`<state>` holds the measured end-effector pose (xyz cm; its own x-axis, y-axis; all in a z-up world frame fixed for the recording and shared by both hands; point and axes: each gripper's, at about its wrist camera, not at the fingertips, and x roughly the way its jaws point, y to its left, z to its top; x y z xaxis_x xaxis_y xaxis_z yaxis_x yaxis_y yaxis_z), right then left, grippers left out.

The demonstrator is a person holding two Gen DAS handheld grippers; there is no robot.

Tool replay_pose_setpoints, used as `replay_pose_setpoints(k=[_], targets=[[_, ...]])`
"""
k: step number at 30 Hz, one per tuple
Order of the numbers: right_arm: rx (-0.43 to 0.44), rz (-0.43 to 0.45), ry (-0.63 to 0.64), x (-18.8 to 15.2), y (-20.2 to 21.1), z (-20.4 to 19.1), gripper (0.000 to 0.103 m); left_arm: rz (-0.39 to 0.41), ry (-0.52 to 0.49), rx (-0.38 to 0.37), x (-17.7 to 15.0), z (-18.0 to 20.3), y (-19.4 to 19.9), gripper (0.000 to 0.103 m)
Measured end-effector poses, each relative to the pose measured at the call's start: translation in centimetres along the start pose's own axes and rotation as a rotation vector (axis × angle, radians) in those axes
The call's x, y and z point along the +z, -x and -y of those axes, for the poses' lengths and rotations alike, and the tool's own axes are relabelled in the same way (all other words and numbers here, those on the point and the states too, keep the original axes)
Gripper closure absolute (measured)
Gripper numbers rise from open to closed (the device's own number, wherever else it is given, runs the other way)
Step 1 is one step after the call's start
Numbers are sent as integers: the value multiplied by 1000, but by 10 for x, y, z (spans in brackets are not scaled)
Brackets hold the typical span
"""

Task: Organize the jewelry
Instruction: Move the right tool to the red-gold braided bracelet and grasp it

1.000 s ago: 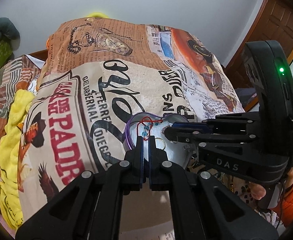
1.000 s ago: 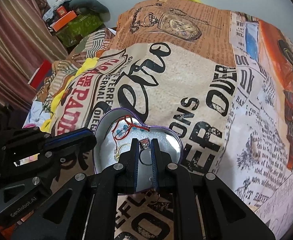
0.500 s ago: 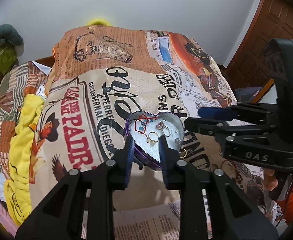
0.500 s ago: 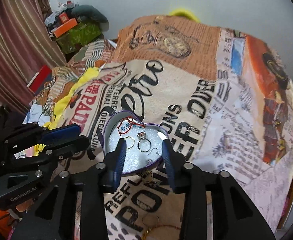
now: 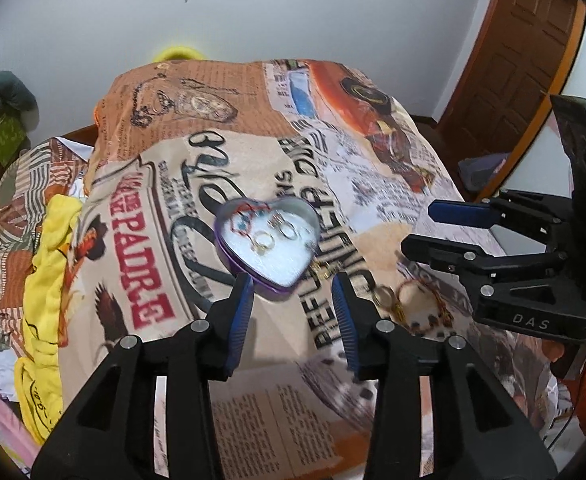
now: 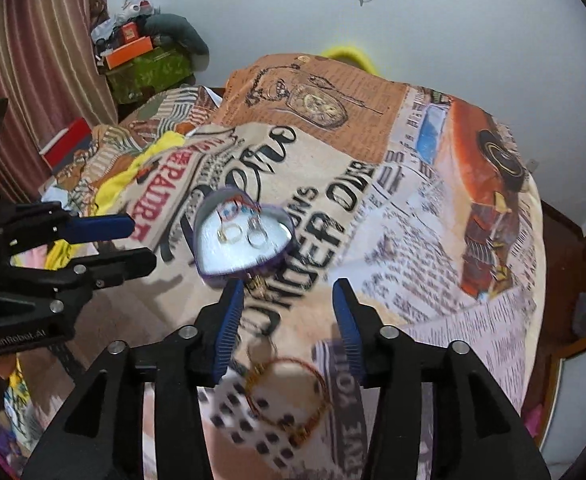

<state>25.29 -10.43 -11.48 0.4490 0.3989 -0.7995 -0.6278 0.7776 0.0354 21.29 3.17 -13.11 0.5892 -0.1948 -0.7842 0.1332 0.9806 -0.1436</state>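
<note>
A purple heart-shaped tin [image 5: 229, 254] [image 6: 205, 224] lies on the newspaper-print bedspread. It holds a red bead string [image 5: 245, 218], a gold ring [image 5: 263, 240] [image 6: 231, 233] and a silver ring [image 5: 287, 231] [image 6: 257, 237]. Loose jewelry lies outside it: small gold pieces [image 5: 323, 270], a ring [image 5: 385, 295] and a gold-red bracelet [image 5: 429, 312] [image 6: 289, 394]. My left gripper [image 5: 291, 300] is open and empty, raised just short of the tin. My right gripper [image 6: 287, 304] is open and empty, above the bracelet.
The bedspread [image 6: 413, 220] covers a bed. A yellow cloth [image 5: 49, 264] is bunched at the left. Boxes and clutter [image 6: 141, 60] stand against the curtain at the far left. A wooden door [image 5: 521, 60] is at the right. The wall is behind the bed.
Both grippers opened and pulled back and up from the tin. The silver ring the right gripper held now lies in the tin. More loose jewelry came into view.
</note>
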Motion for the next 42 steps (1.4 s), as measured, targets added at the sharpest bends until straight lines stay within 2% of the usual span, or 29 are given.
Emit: replay_pose_setpoints(k=[7, 13, 20, 27, 29, 32, 36, 39, 42], targets=[[-12, -65, -23, -34, -6, 9, 57, -49, 9, -51, -22, 12, -8, 63], [64, -112, -77, -56, -9, 14, 57, -78, 24, -55, -38, 15, -15, 63], [72, -107, -43, -60, -7, 1, 56, -80, 20, -43, -50, 16, -14, 63], [22, -131, 11, -62, -22, -7, 56, -88, -11, -26, -56, 21, -17, 63], [10, -126, -2, -62, -22, -3, 45, -89, -27, -22, -58, 24, -19, 63], [15, -122, -41, -63, -24, 8, 43, -91, -41, -22, -58, 27, -21, 63], [78, -121, -116, -67, -27, 24, 43, -94, -40, -29, -57, 30, -25, 63], [94, -107, -139, -69, -27, 29, 45, -98, -32, -34, -56, 30, -27, 63], [96, -92, -139, -71, -27, 31, 58, -101, -30, -37, -55, 32, -30, 63]])
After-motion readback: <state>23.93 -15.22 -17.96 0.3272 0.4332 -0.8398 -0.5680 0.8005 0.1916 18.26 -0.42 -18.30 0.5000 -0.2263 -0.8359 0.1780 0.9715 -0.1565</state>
